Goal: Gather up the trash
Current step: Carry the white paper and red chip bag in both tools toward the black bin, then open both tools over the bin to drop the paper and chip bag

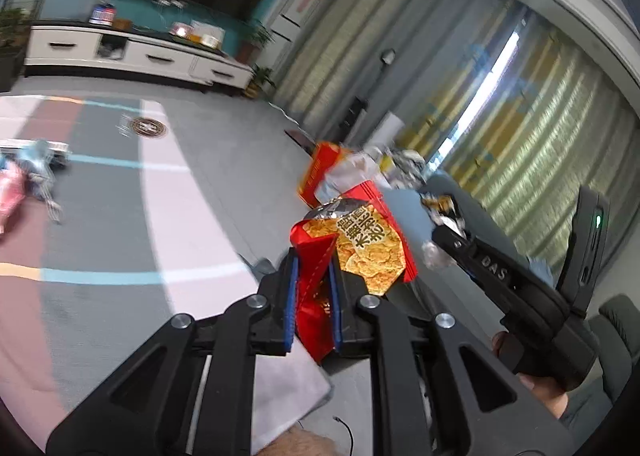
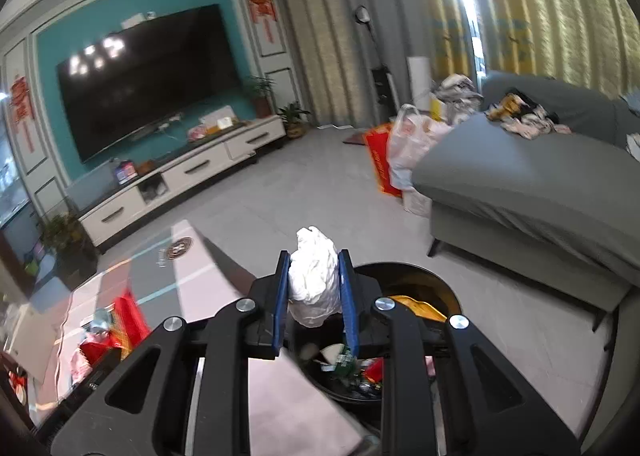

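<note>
Above round black bin [image 2: 416, 276] | right claw [image 2: 314, 284] clamps crumpled white tissue [image 2: 314, 276] | left claw [image 1: 314, 288] clamps glossy red snack bag [image 1: 360, 248]

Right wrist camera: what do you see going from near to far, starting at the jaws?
Crumpled white paper wad held between the jaws → round black trash bin → bare grey tiled floor → white drawer cabinet → big black television.

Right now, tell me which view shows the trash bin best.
The right wrist view: the black bin sits just beyond the fingers, open, with wrappers visible inside, though the gripper covers part of it. The left wrist view shows none of it.
</note>
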Available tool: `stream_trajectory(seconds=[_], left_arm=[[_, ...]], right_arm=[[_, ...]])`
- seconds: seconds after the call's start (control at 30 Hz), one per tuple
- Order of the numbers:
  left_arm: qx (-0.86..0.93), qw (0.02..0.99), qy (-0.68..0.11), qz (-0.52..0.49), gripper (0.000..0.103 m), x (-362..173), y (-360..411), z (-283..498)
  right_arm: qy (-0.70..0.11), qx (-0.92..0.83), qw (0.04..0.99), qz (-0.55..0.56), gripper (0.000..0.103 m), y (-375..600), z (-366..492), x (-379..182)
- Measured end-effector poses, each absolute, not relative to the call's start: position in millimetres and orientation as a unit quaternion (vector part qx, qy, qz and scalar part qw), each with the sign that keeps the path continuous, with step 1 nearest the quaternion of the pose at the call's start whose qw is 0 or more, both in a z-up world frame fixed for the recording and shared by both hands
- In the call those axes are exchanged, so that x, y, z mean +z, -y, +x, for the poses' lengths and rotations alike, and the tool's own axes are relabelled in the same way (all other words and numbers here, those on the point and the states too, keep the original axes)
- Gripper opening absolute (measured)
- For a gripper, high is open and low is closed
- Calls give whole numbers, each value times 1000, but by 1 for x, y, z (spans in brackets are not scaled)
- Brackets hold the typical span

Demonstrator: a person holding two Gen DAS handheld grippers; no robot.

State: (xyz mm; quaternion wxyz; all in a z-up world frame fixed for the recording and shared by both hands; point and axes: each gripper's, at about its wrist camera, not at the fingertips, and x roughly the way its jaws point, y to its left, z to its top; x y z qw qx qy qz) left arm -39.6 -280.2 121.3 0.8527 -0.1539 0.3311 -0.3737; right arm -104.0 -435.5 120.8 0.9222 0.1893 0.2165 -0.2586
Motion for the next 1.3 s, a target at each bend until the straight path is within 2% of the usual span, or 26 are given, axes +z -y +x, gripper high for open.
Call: stream_trajectory(seconds=[0.23, 0.7, 0.83, 0.87, 0.9, 0.93, 0.97, 1.0, 1.13, 1.17, 1.3], left_arm=[[-409, 816, -385, -137, 15, 82, 346, -24], [-413, 773, -471, -98, 15, 12, 419, 15], [-413, 766, -484, -91, 20, 0, 428, 16], [-414, 766, -484, -88, 26, 0, 429, 15], [-414, 766, -484, -85, 39, 0, 429, 13], [-414, 767, -483, -86, 46, 3, 428, 13], [-415, 769, -478, -90, 60, 6, 425, 12], [-414, 774, -470, -94, 73, 10, 422, 11], [-408, 792, -445, -91, 90, 27, 405, 7], [-402, 798, -440, -93, 95, 32, 397, 7], [-364, 827, -417, -97, 100, 52, 355, 10]], right_arm=[[-246, -312, 891, 221, 24, 471, -109, 95], [-319, -350, 845, 247, 25, 509, -93, 52], [-336, -354, 837, 247, 25, 512, -88, 44], [-339, -356, 835, 248, 25, 512, -88, 42], [-340, -359, 833, 249, 27, 513, -88, 41], [-340, -362, 831, 250, 32, 513, -89, 40], [-338, -362, 831, 252, 36, 513, -90, 41], [-335, -363, 831, 256, 45, 515, -90, 42], [-317, -362, 837, 260, 71, 514, -95, 49], [-314, -363, 839, 258, 72, 512, -95, 51], [-304, -356, 849, 246, 84, 502, -92, 60]])
